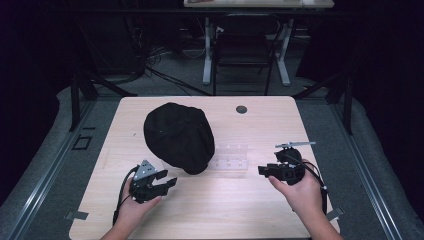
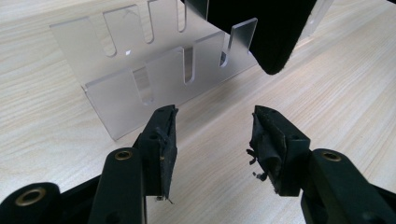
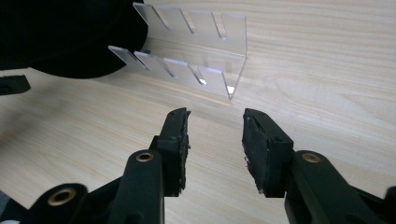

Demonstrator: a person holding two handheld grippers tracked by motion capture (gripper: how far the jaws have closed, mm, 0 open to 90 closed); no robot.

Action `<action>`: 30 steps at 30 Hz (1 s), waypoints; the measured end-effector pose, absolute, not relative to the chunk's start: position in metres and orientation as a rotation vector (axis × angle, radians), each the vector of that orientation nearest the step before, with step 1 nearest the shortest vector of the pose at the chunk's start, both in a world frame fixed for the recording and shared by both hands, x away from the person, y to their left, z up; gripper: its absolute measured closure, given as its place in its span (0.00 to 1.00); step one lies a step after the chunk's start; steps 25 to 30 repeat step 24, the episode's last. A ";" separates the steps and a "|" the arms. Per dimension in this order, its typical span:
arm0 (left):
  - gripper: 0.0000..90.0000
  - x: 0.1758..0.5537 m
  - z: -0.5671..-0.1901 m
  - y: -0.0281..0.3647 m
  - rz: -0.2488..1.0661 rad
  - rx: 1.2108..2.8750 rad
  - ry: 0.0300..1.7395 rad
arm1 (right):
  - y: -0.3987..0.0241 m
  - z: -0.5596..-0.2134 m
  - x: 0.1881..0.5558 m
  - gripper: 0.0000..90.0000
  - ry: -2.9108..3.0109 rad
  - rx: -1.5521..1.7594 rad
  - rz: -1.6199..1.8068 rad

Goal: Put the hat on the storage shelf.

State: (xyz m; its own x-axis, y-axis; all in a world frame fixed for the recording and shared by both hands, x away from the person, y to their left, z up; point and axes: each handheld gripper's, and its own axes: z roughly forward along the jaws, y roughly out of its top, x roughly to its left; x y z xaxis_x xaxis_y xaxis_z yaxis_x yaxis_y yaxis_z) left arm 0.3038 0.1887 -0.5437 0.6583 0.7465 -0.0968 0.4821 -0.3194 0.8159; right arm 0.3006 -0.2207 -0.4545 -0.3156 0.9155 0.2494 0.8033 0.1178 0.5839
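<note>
Both my grippers wide, empty.
Left gripper [image 1: 167, 180] at seven o'clock of the black cap [image 1: 179, 137]; right gripper [image 1: 264, 170] at four, facing the clear rack [image 1: 231, 156].

Each black hand-held gripper [image 1: 169, 181] has brass-ringed screw holes, frayed pads and a trailing cable.

A light wooden counter [image 1: 215, 210] has a small dark round hole [image 1: 241, 109] near its far edge. Beyond it, a dark chair [image 1: 243, 55] stands on grey floor [image 1: 180, 75] beside white desk legs [image 1: 207, 50].
</note>
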 end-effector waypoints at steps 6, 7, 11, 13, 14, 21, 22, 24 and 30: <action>0.56 0.304 -0.546 0.187 0.367 1.993 0.946 | -0.225 -0.483 0.291 0.63 2.189 1.721 0.974; 0.56 0.303 -0.546 0.186 0.376 1.996 0.945 | -0.226 -0.489 0.290 0.63 2.183 1.709 0.971; 0.56 0.302 -0.546 0.184 0.379 1.997 0.927 | -0.228 -0.506 0.283 0.62 2.170 1.688 0.950; 0.56 0.302 -0.546 0.182 0.375 2.013 0.921 | -0.229 -0.511 0.281 0.61 2.157 1.682 0.960; 0.56 0.302 -0.547 0.181 0.370 2.013 0.915 | -0.231 -0.513 0.279 0.60 2.141 1.673 0.973; 0.53 0.304 -0.547 0.182 0.286 1.968 0.904 | -0.237 -0.533 0.270 0.55 2.067 1.578 1.027; 0.52 0.305 -0.547 0.184 0.252 1.940 0.913 | -0.238 -0.535 0.269 0.55 2.057 1.582 1.033; 0.48 0.308 -0.546 0.187 0.203 1.927 0.919 | -0.241 -0.539 0.268 0.54 2.047 1.602 1.056; 0.48 0.308 -0.546 0.187 0.203 1.927 0.919 | -0.241 -0.539 0.268 0.54 2.047 1.602 1.056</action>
